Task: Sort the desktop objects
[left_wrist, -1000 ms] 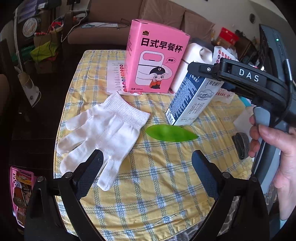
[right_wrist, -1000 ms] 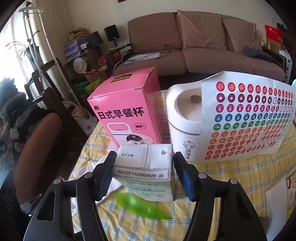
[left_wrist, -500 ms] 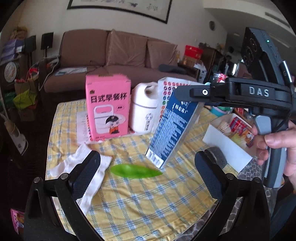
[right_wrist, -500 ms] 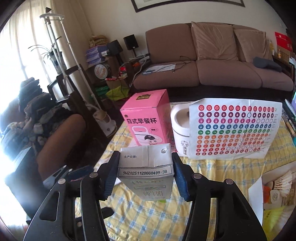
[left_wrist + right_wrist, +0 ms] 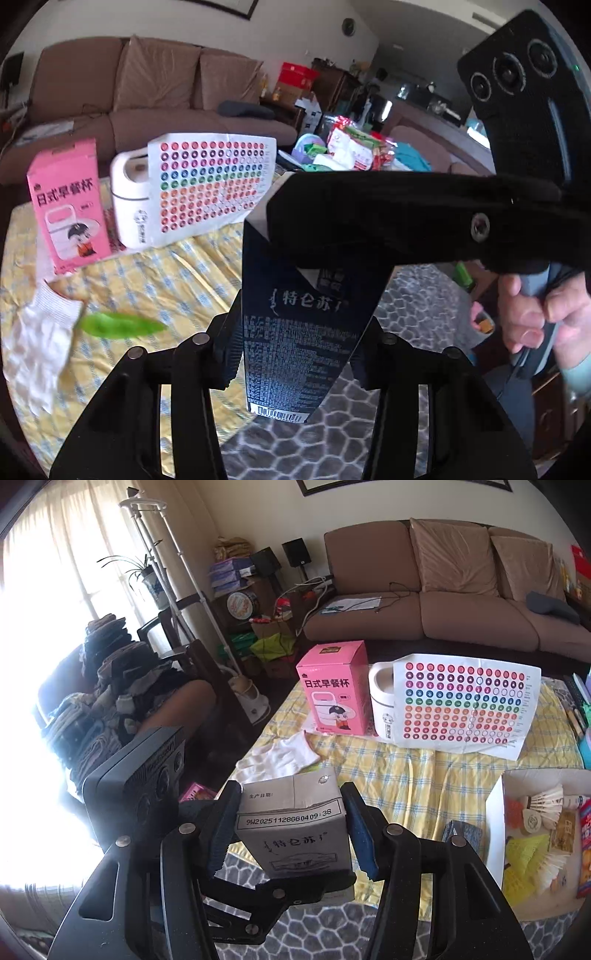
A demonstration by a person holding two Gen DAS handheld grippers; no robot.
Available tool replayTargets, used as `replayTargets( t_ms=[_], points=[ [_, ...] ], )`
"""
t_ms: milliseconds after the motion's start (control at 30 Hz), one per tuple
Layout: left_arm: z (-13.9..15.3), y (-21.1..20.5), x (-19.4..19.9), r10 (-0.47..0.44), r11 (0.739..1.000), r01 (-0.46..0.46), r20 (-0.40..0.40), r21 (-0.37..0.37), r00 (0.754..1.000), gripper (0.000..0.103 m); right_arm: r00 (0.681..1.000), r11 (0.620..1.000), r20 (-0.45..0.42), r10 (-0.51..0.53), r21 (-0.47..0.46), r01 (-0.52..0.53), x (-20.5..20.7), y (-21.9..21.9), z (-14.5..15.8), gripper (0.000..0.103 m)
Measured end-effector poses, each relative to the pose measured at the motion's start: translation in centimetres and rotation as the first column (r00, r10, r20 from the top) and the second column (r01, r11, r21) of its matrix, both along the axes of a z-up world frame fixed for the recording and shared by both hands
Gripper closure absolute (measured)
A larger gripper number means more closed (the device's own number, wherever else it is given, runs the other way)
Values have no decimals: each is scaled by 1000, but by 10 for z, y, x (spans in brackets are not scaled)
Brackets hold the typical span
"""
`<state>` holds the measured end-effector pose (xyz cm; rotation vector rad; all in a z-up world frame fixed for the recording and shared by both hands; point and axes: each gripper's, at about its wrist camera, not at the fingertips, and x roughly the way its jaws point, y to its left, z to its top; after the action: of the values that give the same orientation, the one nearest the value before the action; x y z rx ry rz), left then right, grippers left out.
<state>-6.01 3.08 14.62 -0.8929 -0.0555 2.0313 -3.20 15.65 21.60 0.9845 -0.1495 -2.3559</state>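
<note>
1. Left wrist: milk carton [image 5: 295, 332], on the cloth a second ago, now hangs airborne between left gripper [image 5: 295, 354] jaws, touching or clamped, cannot tell.
2. Right wrist: right gripper [image 5: 291, 830] clamped on carton top; handover likely underway.

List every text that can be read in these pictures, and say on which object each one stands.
"日式早餐杯": front of the pink box.
"特仑苏": side of the milk carton.
"生产日期:" and "9W2025112866040 9:38": top of the carton.
Too small or blurred: the carton's fine print and barcode digits, the sticker sheet, the white jug's logo.
</note>
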Motion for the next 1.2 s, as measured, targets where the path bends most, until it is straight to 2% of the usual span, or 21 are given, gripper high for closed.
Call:
replayTargets(
  t_ms=[100, 167, 233, 267, 333, 400, 433, 467, 500, 567, 633, 700, 767, 867, 933, 1000, 1067, 1133, 1167, 1200],
  points=[
    [5, 10, 8, 18, 1000, -20, 65, 22, 998, 62, 1000, 997, -5, -20, -78, 20, 13, 18, 7, 47],
    [4, 11, 7, 30, 996, -43, 159, 79, 987, 64, 998, 988, -24, -60, -142, 56, 26, 40, 18, 46],
    [-3, 9, 3, 30, 985, -72, 258, 155, 966, 64, 992, 980, -67, -109, -176, 96, 43, 67, 26, 32],
    [-6, 10, 0, 31, 980, -87, 293, 181, 956, 64, 988, 980, -89, -128, -166, 112, 53, 79, 28, 30],
    [-10, 10, -2, 31, 972, -107, 338, 210, 941, 64, 986, 988, -103, -129, -103, 119, 70, 100, 18, 21],
    [-9, 11, -3, 2, 963, -98, 355, 251, 935, 64, 994, 996, -88, -72, -51, 68, 84, 115, 1, 20],
    [-7, 11, -4, -20, 954, -92, 363, 287, 932, 64, 997, 996, -42, -61, -74, 58, 89, 125, -10, 20],
    [-4, 11, -6, -43, 941, -87, 369, 328, 928, 64, 998, 986, 7, -64, -152, 65, 93, 137, -21, 19],
    [-1, 12, -7, -69, 924, -83, 375, 372, 924, 64, 997, 962, 52, -63, -261, 75, 96, 150, -32, 19],
    [7, 19, -11, -121, 890, -65, 371, 451, 921, 64, 991, 891, 108, -74, -439, 114, 102, 171, -49, 19],
    [16, 33, -16, -183, 853, -42, 373, 521, 910, 63, 991, 800, 113, -78, -586, 130, 106, 186, -59, 19],
    [23, 55, -21, -241, 827, -12, 374, 563, 896, 63, 994, 719, 87, -70, -686, 111, 109, 198, -59, 19],
    [28, 83, -21, -294, 812, 29, 366, 583, 883, 63, 997, 667, 46, -69, -741, 80, 110, 212, -53, 19],
    [26, 120, -19, -367, 797, 90, 360, 598, 858, 63, 996, 641, 13, -89, -765, 67, 109, 235, -45, 27],
    [26, 141, -18, -410, 781, 120, 359, 613, 838, 63, 995, 642, 28, -99, -762, 85, 105, 250, -46, 51],
    [25, 164, -23, -441, 770, 143, 356, 622, 824, 63, 996, 590, 26, -85, -804, 72, 105, 272, -53, 54],
    [27, 189, -27, -470, 772, 176, 361, 611, 806, 63, 992, 584, 24, -122, -807, 91, 107, 293, -55, 55],
    [27, 215, -32, -473, 785, 192, 371, 589, 799, 60, 983, 584, 18, -182, -802, 123, 112, 315, -55, 59],
    [27, 228, -36, -463, 798, 190, 381, 572, 800, 56, 975, 592, 16, -221, -792, 147, 113, 327, -54, 59],
    [27, 241, -42, -455, 810, 189, 393, 555, 799, 46, 969, 605, 22, -245, -777, 171, 111, 336, -54, 59]
  ],
)
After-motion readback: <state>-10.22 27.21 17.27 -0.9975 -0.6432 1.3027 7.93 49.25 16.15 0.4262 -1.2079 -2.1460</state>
